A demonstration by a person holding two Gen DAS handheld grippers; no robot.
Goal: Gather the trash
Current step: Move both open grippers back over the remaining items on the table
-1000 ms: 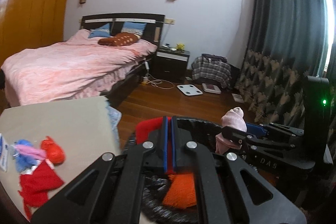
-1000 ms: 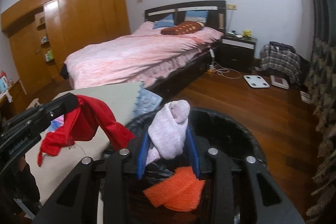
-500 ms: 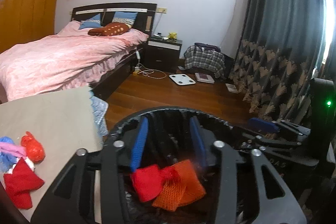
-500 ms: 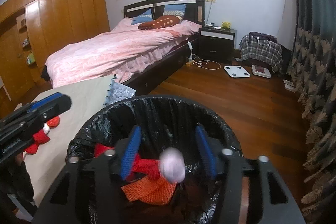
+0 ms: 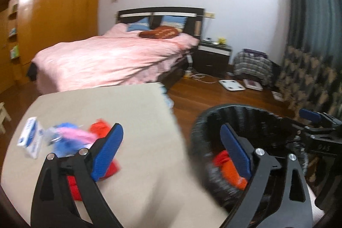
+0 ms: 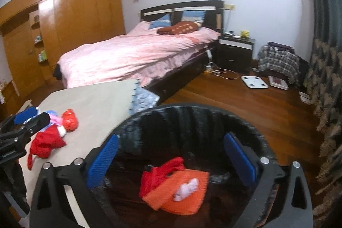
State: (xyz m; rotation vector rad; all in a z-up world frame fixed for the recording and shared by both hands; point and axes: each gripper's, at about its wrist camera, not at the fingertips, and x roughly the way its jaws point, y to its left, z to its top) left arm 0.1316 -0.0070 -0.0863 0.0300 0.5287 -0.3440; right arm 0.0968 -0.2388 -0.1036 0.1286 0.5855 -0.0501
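Trash here is a scatter of small cloth scraps. Three already lie at the bottom of the black-lined bin (image 6: 192,119): a red piece (image 6: 159,172), an orange mesh piece (image 6: 181,191) and a small pale pink wad (image 6: 186,187) on top.

The right gripper (image 6: 171,157) hangs over the bin mouth, its jaws having just been opening; they stand wide apart with nothing between them. The left gripper (image 5: 171,155) is likewise released, its jaws also just spread and empty, straddling the gap between the table's right edge and the bin rim.

More trash waits near the left edge of the beige table (image 5: 132,112) – a red cloth (image 6: 47,142), a red-orange bundle (image 6: 69,119) and a blue-and-pink tangle (image 5: 68,136), lying together in one heap. A small white packet (image 5: 32,138) sits just beside them; whether it counts as trash cannot be told.

The drop-off appears finished – the next move calls for reaching back to the heap and closing on one scrap. The pieces touch, so picking a single one may drag its neighbours. A pink bed (image 6: 136,57) and wooden floor lie beyond, out of the way.
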